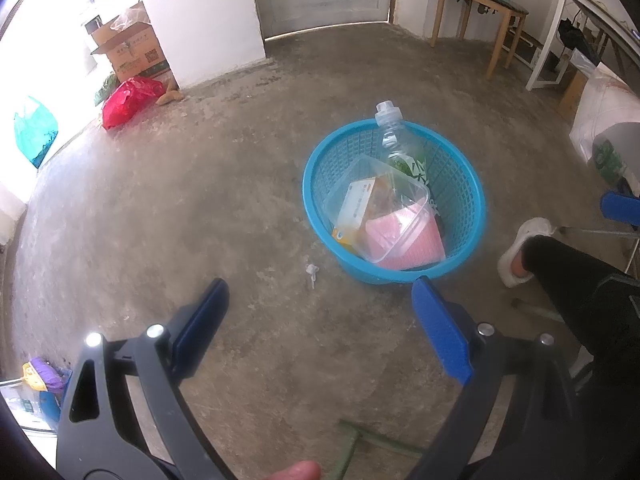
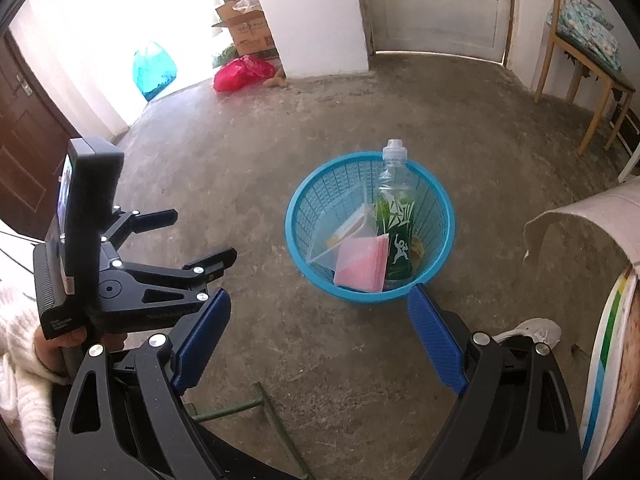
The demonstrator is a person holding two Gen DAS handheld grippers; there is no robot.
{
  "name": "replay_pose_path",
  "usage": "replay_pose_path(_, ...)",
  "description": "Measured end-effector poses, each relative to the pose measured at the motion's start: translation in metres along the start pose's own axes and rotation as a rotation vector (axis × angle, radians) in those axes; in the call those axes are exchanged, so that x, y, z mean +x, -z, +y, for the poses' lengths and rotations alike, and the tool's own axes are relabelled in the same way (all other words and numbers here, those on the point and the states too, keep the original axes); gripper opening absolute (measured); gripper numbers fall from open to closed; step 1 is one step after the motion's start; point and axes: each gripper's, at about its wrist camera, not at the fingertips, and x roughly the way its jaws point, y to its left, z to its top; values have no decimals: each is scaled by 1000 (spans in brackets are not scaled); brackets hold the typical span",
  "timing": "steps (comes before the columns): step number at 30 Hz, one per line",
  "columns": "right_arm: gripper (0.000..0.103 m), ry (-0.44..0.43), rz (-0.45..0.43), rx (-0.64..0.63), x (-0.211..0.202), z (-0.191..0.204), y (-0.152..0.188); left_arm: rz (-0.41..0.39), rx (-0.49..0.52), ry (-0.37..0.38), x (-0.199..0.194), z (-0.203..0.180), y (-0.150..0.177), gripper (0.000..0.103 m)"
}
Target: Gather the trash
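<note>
A blue plastic basket (image 1: 320, 160) (image 2: 444, 200) stands on the concrete floor. Inside it are a clear bottle with a green label (image 1: 390, 136) (image 2: 394, 200), a clear plastic box (image 1: 376, 196) (image 2: 344, 236) and a pink pack (image 1: 416, 244) (image 2: 362, 264). A small white scrap (image 1: 311, 271) lies on the floor just left of the basket. My left gripper (image 1: 320, 312) hovers open above the floor in front of the basket, nothing between its fingers. My right gripper (image 2: 318, 320) is open and empty too, near the basket's front rim. The left gripper's body also shows in the right wrist view, at the left.
A red bag (image 1: 130, 100) (image 2: 242, 72), a teal bag (image 1: 34, 132) (image 2: 154, 68) and cardboard boxes (image 1: 128, 44) (image 2: 246, 26) sit by the far wall. A wooden chair (image 1: 476, 8) (image 2: 580, 68) stands at the back right. The person's leg and white shoe (image 1: 520, 248) are right of the basket.
</note>
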Motion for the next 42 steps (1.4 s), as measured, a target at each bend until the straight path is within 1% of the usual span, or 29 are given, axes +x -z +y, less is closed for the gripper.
replay_pose_path(7,88,-2,2,-1,0,1,0,-12,25,-4,-3,-6,0,89)
replay_pose_path(12,88,0,-2,2,0,0,1,-18,21,0,-4,-5,0,89)
replay_pose_path(33,88,5,3,17,-2,-2,1,1,41,10,-2,-11,2,89)
replay_pose_path(42,88,7,11,24,1,-3,0,13,32,20,3,-12,2,89)
